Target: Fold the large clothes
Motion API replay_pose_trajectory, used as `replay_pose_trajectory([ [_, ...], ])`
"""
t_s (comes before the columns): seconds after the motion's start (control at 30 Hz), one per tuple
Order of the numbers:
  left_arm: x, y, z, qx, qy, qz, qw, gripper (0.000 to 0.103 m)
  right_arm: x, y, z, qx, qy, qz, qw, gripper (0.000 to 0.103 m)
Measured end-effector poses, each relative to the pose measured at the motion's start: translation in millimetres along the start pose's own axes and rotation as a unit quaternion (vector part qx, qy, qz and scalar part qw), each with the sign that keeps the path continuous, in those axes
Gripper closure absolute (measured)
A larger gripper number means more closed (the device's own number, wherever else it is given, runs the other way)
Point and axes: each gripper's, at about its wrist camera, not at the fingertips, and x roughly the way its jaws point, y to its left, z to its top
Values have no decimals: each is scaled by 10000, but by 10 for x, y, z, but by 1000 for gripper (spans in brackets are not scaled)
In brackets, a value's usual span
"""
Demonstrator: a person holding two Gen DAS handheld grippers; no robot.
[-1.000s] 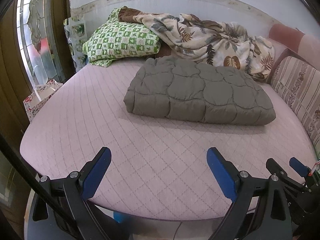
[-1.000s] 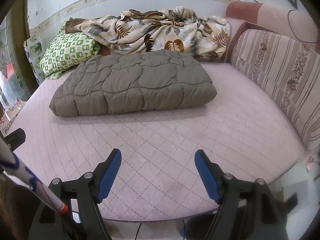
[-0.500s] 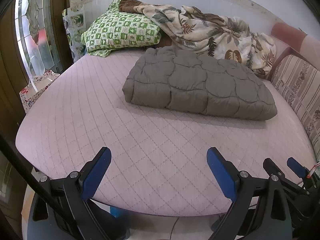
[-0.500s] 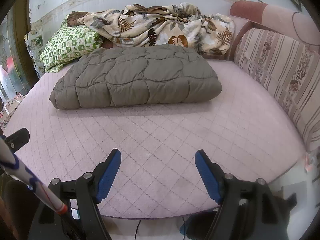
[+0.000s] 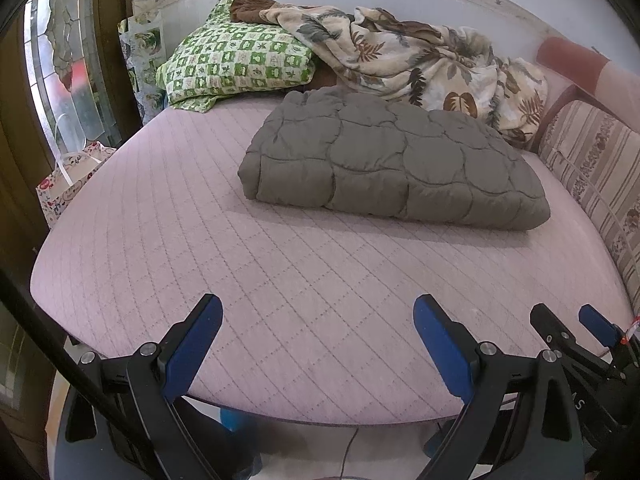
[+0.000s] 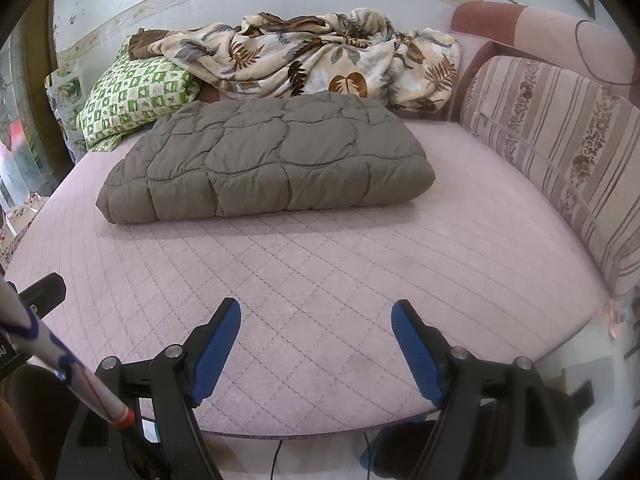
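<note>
A grey quilted puffer garment (image 5: pixel 392 164) lies folded into a thick rectangle on the pink quilted bed (image 5: pixel 280 280); it also shows in the right wrist view (image 6: pixel 268 168). My left gripper (image 5: pixel 318 320) is open and empty, held over the bed's near edge, well short of the garment. My right gripper (image 6: pixel 316 320) is open and empty, also over the near edge. The right gripper's fingers (image 5: pixel 596 326) show at the lower right of the left wrist view.
A leaf-print blanket (image 6: pixel 320 56) and a green checked pillow (image 5: pixel 240 64) lie at the head of the bed. A striped cushion (image 6: pixel 560 148) lines the right side. A glass door (image 5: pixel 60 60) and a floral bag (image 5: pixel 68 184) stand to the left.
Both grippers have risen and pulled back slightly, so the bed and folded garment sit lower in view. Both stay open and empty.
</note>
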Motion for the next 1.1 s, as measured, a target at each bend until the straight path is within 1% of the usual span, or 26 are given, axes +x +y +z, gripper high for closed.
replay_pose_trajectory([
  [0.67,-237,-31,-100,58,-141,-98,9998,7,-240,34,-37,-27,-203,-55,9998,20],
  [0.93,-438,22,-150,37,-287,-169,9994,7,-435,67,-54,-71,-374,-70,9993,20],
  [1.1,-637,81,-188,-7,-457,-187,9988,7,-592,66,-55,-37,-500,-95,9987,20],
])
